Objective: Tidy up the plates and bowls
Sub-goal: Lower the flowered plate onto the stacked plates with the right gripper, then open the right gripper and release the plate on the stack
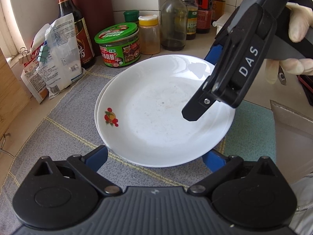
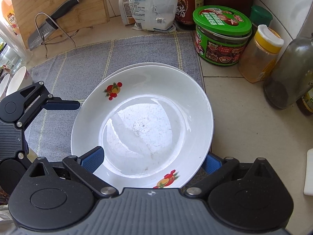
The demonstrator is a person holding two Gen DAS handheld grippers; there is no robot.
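We noted two white glazed plates stacked at the centre of both views. The upper white plate with red-and-orange fruit decals (image 2: 144, 125) lay slightly offset on a plain-rimmed white plate beneath it (image 2: 144, 65), whose edge showed only as a crescent at the far side. Both sat on a grey-blue woven mat with yellow grid lines (image 2: 88, 62), which we judged was there to cushion the stack on the pale tiled surface (image 2: 244, 129).

In the right wrist view, the right gripper (image 2: 154, 160) stood with its blue-padded fingers (image 2: 92, 159) spread apart. One finger was over the near-left rim and the other below the near-right rim. We judged it was straddling the rim, not clamped on it; contact could not be settled.

In the left wrist view, the left gripper (image 1: 156, 156) was likewise open at the bottom of the frame. Its blue fingers flanked the near edge of the stack, perhaps to steady or square it.

Condiments crowded the far edge: a green-lidded sauce jar (image 2: 222, 37), a yellow-capped spice jar (image 2: 258, 56) and dark glass bottles (image 1: 72, 25). That crowding likely explained why the stack was kept central on the mat. White bowls (image 2: 16, 81) showed at the left edge of the right wrist view and had yet to be sorted.
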